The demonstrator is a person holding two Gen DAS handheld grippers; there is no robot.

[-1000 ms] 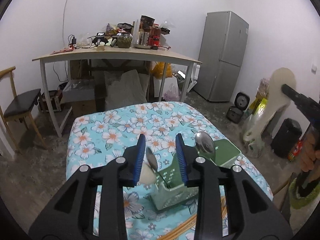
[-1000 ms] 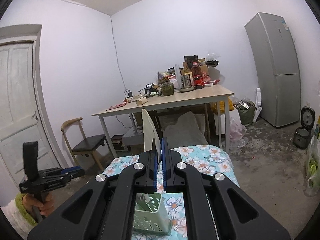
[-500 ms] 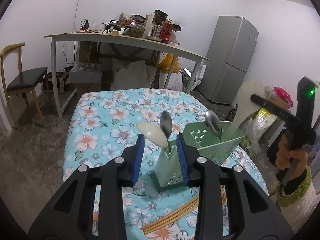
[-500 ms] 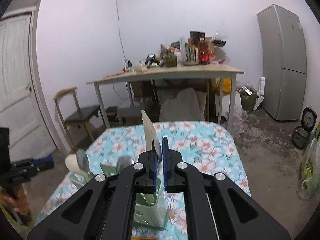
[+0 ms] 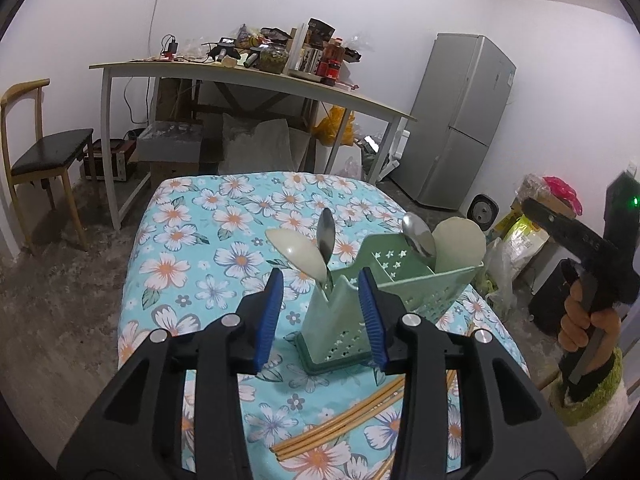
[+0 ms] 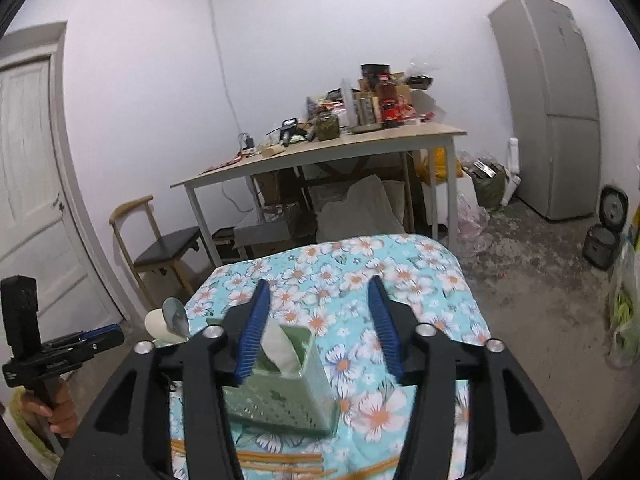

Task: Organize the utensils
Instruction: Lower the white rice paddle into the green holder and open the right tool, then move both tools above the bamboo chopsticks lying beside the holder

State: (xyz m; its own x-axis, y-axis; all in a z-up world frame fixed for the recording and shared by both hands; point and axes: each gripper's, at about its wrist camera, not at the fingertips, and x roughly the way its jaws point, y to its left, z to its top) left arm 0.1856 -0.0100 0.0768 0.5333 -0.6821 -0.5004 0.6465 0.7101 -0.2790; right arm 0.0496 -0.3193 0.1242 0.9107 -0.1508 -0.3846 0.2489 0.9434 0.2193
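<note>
Floral cloth [image 6: 400, 276]: right gripper [image 6: 320, 320] opening, empty; left gripper [image 5: 320, 312] opening, prob. empty.

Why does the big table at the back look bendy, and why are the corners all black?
Left wrist view: the fisheye lens bows the back table and leans the fridge; the round lens leaves black corners. Right wrist view: same curving on the door, and the green holder close to the camera looks slightly soft.
</note>
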